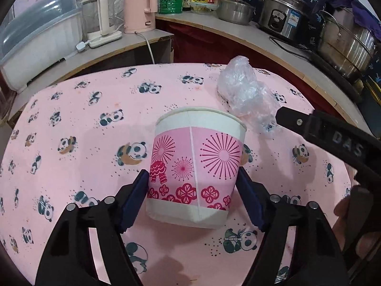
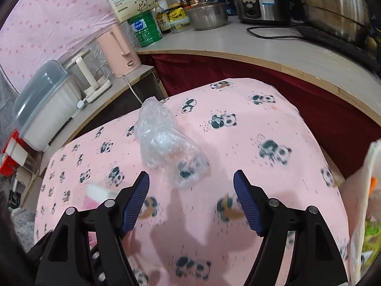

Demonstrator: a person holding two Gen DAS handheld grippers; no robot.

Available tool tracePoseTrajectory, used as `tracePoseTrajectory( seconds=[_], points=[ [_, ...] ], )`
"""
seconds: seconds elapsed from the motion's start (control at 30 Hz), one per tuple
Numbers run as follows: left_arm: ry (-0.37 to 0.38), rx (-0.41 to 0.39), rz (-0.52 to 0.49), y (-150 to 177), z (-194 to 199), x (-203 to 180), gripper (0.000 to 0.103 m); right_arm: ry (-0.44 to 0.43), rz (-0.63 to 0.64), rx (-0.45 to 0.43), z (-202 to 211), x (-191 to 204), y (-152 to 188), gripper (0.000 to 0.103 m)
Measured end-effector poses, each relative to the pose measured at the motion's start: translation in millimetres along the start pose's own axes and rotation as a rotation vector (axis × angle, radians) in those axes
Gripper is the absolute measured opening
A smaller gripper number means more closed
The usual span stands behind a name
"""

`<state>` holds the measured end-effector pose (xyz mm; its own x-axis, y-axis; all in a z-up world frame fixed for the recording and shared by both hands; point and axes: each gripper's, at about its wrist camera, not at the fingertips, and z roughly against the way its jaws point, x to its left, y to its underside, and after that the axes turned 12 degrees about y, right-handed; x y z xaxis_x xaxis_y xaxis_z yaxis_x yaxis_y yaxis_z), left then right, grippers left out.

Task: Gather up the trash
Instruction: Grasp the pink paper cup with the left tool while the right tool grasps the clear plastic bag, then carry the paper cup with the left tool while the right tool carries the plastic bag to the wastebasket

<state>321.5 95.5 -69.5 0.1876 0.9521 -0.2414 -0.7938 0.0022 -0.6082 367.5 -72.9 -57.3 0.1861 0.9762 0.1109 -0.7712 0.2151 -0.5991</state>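
Blue pads (image 1: 134, 197) of my left claw (image 1: 193, 197) press on both sides of a paper cup (image 1: 196, 166), so that claw is clamped on the cup. The cup is white and pink with red flower and firework shapes. It stands a bit tilted on the counter (image 1: 71, 119), which wears a pink cloth with little pandas.

My right claw (image 2: 191, 201) has its fingers spread apart with nothing between them. It hangs over the pink cloth. Just past its tips lies a crumpled clear plastic bag (image 2: 166, 140). From the left claw's camera I see the same bag behind the cup and to the right, with the tip of my right claw touching or almost touching its edge; I cannot tell which.

Farther back there is a pink kettle (image 2: 119, 52), a green tin (image 2: 144, 29), some sauce bottles, a metal pot (image 1: 234, 10) and a rice cooker (image 1: 284, 15). A gray-lidded white box (image 1: 35, 45) sits at the left.
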Motion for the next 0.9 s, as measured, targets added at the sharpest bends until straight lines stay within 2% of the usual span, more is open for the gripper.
tracePoseTrajectory(
  seconds=[0.1, 0.17, 0.33, 0.37, 0.43, 0.47, 0.53, 0.63, 0.9],
  points=[
    [-0.039, -0.031, -0.037, -4.2, 5.2, 1.4, 0.070, 0.007, 0.001, 0.004, -14.1, 6.0, -13.4, 0.072],
    [-0.040, -0.036, -0.018, -7.3, 6.0, 7.4, 0.070, 0.001, 0.004, 0.012, -21.6, 10.4, -19.6, 0.075],
    [-0.044, -0.040, 0.033, -12.6, 4.8, 23.8, 0.070, -0.006, 0.020, 0.045, -43.6, 22.8, -22.5, 0.074],
    [-0.045, -0.040, 0.036, -12.6, 4.9, 25.0, 0.070, 0.004, 0.032, 0.046, -46.3, 25.2, -21.3, 0.071],
    [-0.039, -0.040, 0.042, -12.9, 5.6, 26.1, 0.070, 0.032, 0.067, 0.033, -47.1, 30.1, -16.8, 0.045],
    [-0.037, -0.041, 0.042, -12.7, 6.1, 25.5, 0.070, 0.038, 0.080, 0.029, -46.4, 31.1, -15.1, 0.037],
    [-0.037, -0.046, 0.036, -12.0, 8.2, 21.5, 0.070, 0.029, 0.084, 0.036, -44.6, 29.4, -12.0, 0.006],
    [-0.027, -0.052, 0.024, -10.9, 13.0, 12.7, 0.070, 0.003, 0.048, 0.045, -37.3, 17.6, -9.2, 0.003],
    [0.004, -0.073, 0.012, -5.4, 38.2, -14.1, 0.070, 0.004, -0.014, -0.029, 12.5, -20.1, -5.1, 0.003]
  ],
)
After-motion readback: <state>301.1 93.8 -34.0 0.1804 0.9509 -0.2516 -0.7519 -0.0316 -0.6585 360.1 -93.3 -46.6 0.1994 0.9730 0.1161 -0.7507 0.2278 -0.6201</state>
